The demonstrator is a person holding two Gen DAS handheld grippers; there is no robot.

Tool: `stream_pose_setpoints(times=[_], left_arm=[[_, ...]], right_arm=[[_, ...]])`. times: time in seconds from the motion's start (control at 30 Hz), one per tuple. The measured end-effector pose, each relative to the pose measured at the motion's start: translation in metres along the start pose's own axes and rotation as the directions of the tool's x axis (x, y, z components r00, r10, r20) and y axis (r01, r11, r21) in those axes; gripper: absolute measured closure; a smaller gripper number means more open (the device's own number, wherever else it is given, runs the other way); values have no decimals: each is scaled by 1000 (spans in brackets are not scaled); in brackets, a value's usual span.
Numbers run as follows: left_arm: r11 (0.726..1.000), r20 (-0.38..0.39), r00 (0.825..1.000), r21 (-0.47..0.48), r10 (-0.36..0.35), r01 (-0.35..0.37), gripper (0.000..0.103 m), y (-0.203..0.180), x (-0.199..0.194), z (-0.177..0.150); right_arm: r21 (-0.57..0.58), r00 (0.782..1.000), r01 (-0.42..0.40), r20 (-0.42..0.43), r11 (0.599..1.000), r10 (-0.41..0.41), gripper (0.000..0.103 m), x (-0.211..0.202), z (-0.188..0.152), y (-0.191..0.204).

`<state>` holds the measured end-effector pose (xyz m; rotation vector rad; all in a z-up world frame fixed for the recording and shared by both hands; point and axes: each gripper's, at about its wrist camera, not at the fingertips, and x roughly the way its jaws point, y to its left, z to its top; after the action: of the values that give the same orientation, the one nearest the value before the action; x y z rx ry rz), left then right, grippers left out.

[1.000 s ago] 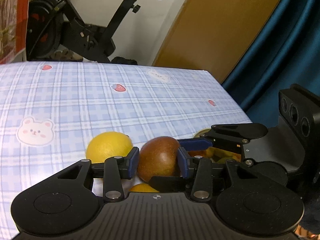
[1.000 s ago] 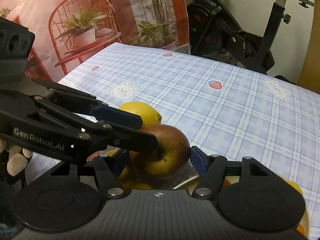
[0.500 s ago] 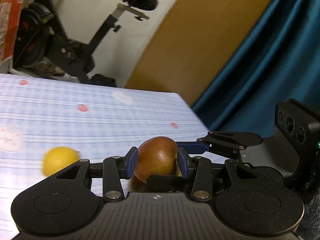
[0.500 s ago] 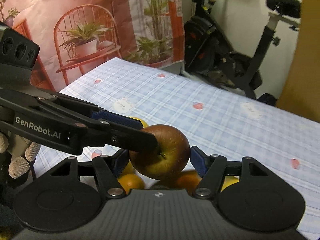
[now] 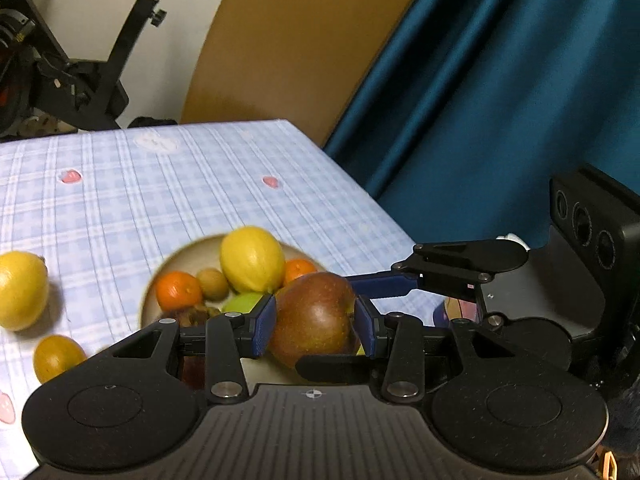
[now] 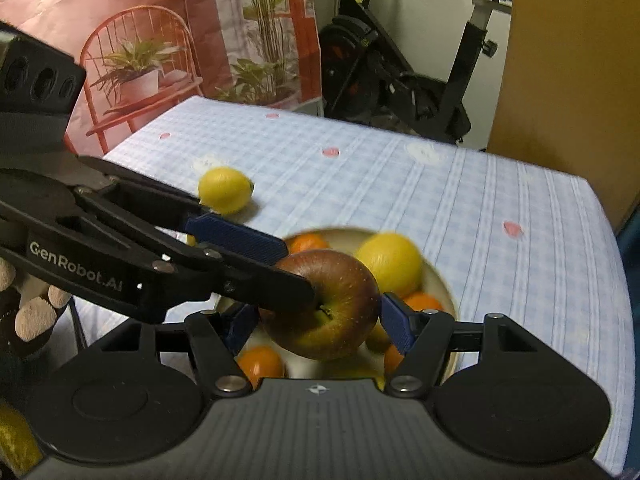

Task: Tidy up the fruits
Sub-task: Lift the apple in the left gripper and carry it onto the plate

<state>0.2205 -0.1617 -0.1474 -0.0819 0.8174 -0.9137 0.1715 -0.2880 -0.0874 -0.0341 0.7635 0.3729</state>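
Observation:
My left gripper (image 5: 315, 322) is shut on a red-brown apple (image 5: 316, 322) and holds it above a beige plate (image 5: 176, 260). The plate holds a yellow lemon (image 5: 252, 258), oranges (image 5: 178, 290), a kiwi (image 5: 213, 283) and other fruit. In the right wrist view the same apple (image 6: 324, 308) sits between the pads of my right gripper (image 6: 316, 328), which stand apart from its sides, open. The left gripper's fingers (image 6: 236, 236) clamp the apple there. A loose lemon (image 5: 20, 290) and a small yellow-brown fruit (image 5: 56, 358) lie on the cloth left of the plate.
The table has a blue checked cloth (image 5: 120, 192) with its far right corner near a blue curtain (image 5: 500, 100). An exercise bike (image 6: 404, 80) stands behind the table. A brown board (image 5: 292, 40) leans on the wall.
Both grippers and the apple have risen and moved over the plate. The plate of fruit has come into view below, and the loose lemon now lies further left.

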Motion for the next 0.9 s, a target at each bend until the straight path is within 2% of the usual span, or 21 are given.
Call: stream_pose_setpoints(times=[0.2, 0.37, 0.9], left_arm=[[1000, -32, 999, 12, 19, -18, 59, -4, 12, -6], [999, -57, 998, 10, 36, -35, 58, -1, 4, -12], [995, -37, 996, -40, 86, -87, 58, 14, -10, -11]], right_arm=[[-15, 999, -13, -36, 1000, 12, 35, 1, -12, 5], [-12, 998, -18, -62, 1000, 17, 35, 4, -12, 4], [-4, 997, -39, -72, 999, 38, 34, 25, -4, 14]])
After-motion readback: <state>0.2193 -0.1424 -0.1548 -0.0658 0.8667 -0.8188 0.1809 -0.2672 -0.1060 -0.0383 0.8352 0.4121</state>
